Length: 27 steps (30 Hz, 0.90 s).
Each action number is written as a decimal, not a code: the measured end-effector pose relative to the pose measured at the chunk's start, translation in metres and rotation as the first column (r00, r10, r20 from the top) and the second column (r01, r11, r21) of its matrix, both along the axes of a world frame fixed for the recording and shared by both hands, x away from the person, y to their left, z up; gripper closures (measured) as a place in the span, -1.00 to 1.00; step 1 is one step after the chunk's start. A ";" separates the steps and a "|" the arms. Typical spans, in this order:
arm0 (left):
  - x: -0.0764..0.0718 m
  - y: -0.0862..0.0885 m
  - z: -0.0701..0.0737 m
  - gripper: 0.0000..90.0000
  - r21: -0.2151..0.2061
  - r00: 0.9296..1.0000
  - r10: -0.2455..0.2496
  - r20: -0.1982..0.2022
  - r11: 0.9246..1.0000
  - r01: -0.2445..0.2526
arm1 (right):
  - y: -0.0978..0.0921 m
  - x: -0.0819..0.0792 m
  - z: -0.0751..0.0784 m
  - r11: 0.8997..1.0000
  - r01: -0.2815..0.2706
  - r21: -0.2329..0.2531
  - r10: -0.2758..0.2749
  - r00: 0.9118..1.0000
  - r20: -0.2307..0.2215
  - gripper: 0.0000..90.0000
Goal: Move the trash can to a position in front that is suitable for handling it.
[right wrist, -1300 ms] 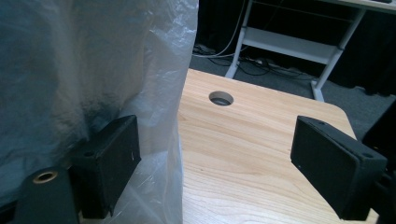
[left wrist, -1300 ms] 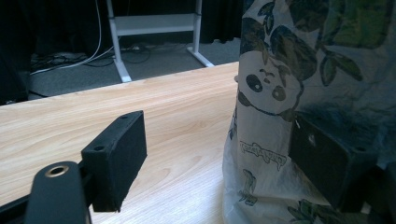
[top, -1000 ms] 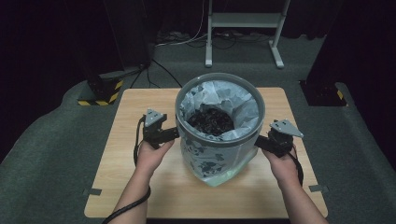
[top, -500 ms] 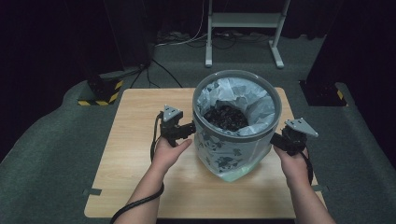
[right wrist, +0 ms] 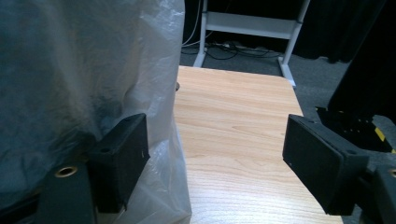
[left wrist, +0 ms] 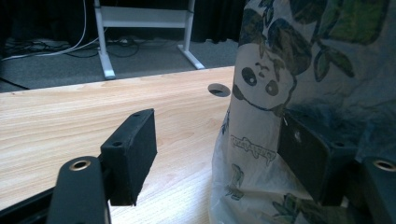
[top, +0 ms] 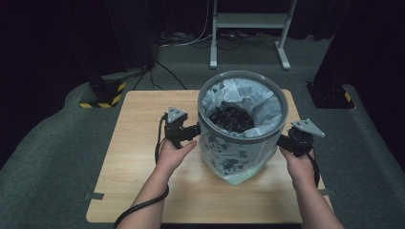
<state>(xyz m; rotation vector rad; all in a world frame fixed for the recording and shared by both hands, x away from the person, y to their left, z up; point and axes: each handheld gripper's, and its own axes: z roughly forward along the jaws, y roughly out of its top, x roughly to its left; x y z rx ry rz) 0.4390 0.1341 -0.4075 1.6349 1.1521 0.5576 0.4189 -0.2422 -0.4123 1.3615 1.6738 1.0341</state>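
1. Wooden table (top: 143, 143) on grey carpet; a white metal stand (top: 248, 21) at 12 o'clock beyond the far edge, a black-and-yellow striped base (top: 102, 98) at 10 o'clock off the table's far-left corner, loose cables on the floor betw. them; a round cable hole (left wrist: 218, 89) in the tabletop just beside the bin in the left gripper view.
2. Grey waste bin (top: 242, 124) w/ a panda-print plastic liner (left wrist: 299, 70) stands right of the table's centre, leaning slightly; dark stuff (top: 231, 119) lies inside, too dim to identify; the bin sits directly betw. the two grippers and blocks each from the other.
3. Hidden/unclear: bin's base is covered by bunched liner; whether the base rests flat can't be told; in the right gripper view the liner (right wrist: 84, 70) is blurred and cuts off at the frame's left and top.
4. Left gripper (top: 188, 132) at the bin's 9 o'clock side; jaws spread wide; in its own view the right-hand jaw presses the liner, the other hangs free above the tabletop; pinches nothing.
5. Right gripper (top: 285, 141) at the bin's 3 o'clock side; jaws spread wide; in its own view the left-hand jaw lies against the liner, the other is well apart over bare wood; grips nothing.
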 end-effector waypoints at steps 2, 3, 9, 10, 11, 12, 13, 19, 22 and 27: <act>0.000 0.002 -0.002 -0.44 -0.007 1.000 -0.009 -0.005 1.000 0.009 | -0.001 0.000 0.000 1.000 0.000 -0.003 0.000 1.000 0.000 -0.57; 0.000 0.004 -0.003 -0.50 -0.008 1.000 -0.017 -0.006 1.000 0.017 | -0.002 -0.001 0.000 1.000 -0.001 -0.004 0.001 1.000 -0.001 -0.57; -0.002 -0.004 -0.005 -0.36 0.022 1.000 -0.007 -0.021 1.000 0.008 | -0.005 -0.005 0.001 1.000 -0.006 -0.003 0.006 1.000 0.003 -0.58; -0.002 -0.005 -0.004 -0.36 0.027 1.000 -0.010 -0.022 1.000 0.010 | -0.005 -0.005 0.001 1.000 -0.007 -0.003 0.007 1.000 0.003 -0.58; -0.002 -0.007 -0.004 -0.36 0.029 1.000 -0.010 -0.020 1.000 0.011 | -0.004 -0.005 0.001 1.000 -0.006 -0.003 0.006 1.000 0.003 -0.55; -0.002 -0.009 -0.004 -0.35 0.037 1.000 -0.010 -0.015 0.999 0.011 | -0.004 -0.005 0.001 1.000 0.004 -0.005 -0.004 1.000 0.005 -0.53; -0.003 -0.009 -0.004 -0.37 0.038 1.000 -0.010 -0.012 0.999 0.011 | -0.005 -0.005 0.000 1.000 0.014 -0.001 -0.014 1.000 0.004 -0.52; -0.002 0.007 -0.009 -0.66 0.024 0.999 -0.030 -0.014 0.999 0.031 | -0.009 -0.008 -0.003 1.000 0.003 -0.003 -0.003 1.000 -0.004 -0.59; -0.004 0.018 -0.011 -0.67 0.035 1.000 -0.025 -0.009 0.999 0.025 | -0.012 -0.013 -0.007 1.000 0.003 -0.002 -0.003 1.000 -0.008 -0.59; -0.006 0.044 -0.022 -0.67 0.039 0.999 0.013 -0.035 0.999 -0.012 | -0.019 -0.027 -0.016 1.000 -0.008 0.002 0.008 1.000 -0.025 -0.59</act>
